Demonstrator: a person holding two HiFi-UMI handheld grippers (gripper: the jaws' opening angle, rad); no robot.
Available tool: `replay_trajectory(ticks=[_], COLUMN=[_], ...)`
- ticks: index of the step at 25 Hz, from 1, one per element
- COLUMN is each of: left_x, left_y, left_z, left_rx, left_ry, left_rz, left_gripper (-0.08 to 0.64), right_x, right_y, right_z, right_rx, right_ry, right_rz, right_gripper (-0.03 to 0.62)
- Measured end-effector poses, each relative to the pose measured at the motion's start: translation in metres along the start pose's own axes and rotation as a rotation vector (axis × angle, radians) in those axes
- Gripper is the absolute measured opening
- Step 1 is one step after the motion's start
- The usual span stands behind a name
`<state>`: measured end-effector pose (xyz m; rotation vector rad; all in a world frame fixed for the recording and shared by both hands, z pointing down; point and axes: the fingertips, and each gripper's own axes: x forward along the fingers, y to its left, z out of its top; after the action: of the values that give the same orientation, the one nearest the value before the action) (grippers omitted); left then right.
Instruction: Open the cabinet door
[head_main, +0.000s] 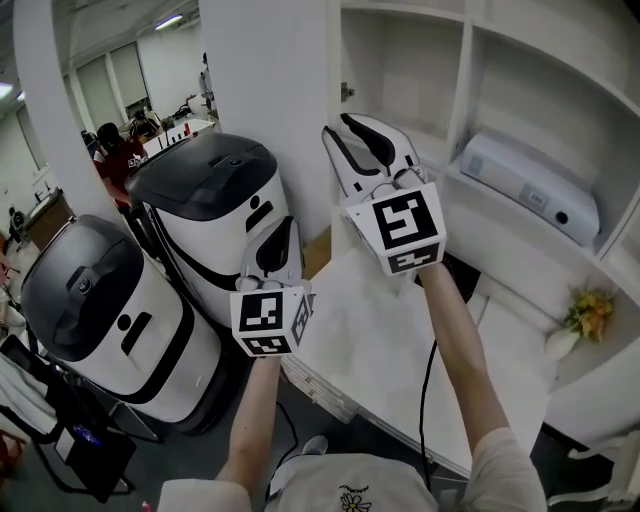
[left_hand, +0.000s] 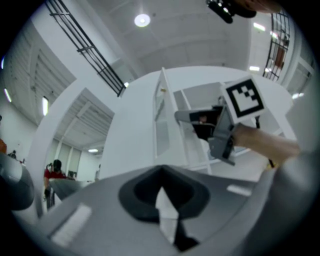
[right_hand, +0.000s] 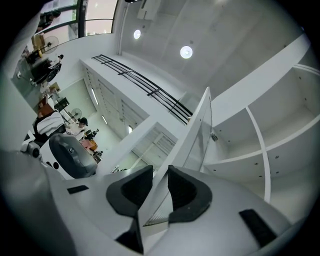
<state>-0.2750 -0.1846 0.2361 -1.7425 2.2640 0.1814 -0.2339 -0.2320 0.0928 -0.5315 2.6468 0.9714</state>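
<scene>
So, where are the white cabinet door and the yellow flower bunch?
white cabinet door (right_hand: 197, 132), right gripper view, panel above the jaws.
yellow flower bunch (head_main: 590, 310), head view, the blossoms.

Your right gripper (head_main: 365, 140) reaches farther forward than the left, its marker cube facing you and your right forearm (head_main: 460, 350) stretched out bare behind it. Its jaws stand partway apart and appear to pinch the edge of the cabinet door (right_hand: 197, 130). Your left gripper (head_main: 277, 228) sits nearer your body, its jaws together on nothing, with your left forearm (head_main: 252, 420) bare too.
</scene>
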Motion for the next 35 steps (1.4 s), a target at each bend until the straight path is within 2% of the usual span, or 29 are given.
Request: replay_trajectory(ticks=[23, 35], left_x=[-0.043, -0.081], left_y=[0.077, 0.142], left_z=[-0.010, -0.019], left_rx=[0.014, 0.031], left_ry=[0.043, 0.073], left_rz=[0.178, 0.309], left_gripper=[0.006, 0.006], right_x=[0.046, 0.097], right_y=[0.048, 0.083], right_z=[0.011, 0.009], right_rx=[-0.085, -0.146], right_ry=[-0.028, 0.022], right_rz=[-0.015, -0.089], right_gripper=[0.092, 0.092])
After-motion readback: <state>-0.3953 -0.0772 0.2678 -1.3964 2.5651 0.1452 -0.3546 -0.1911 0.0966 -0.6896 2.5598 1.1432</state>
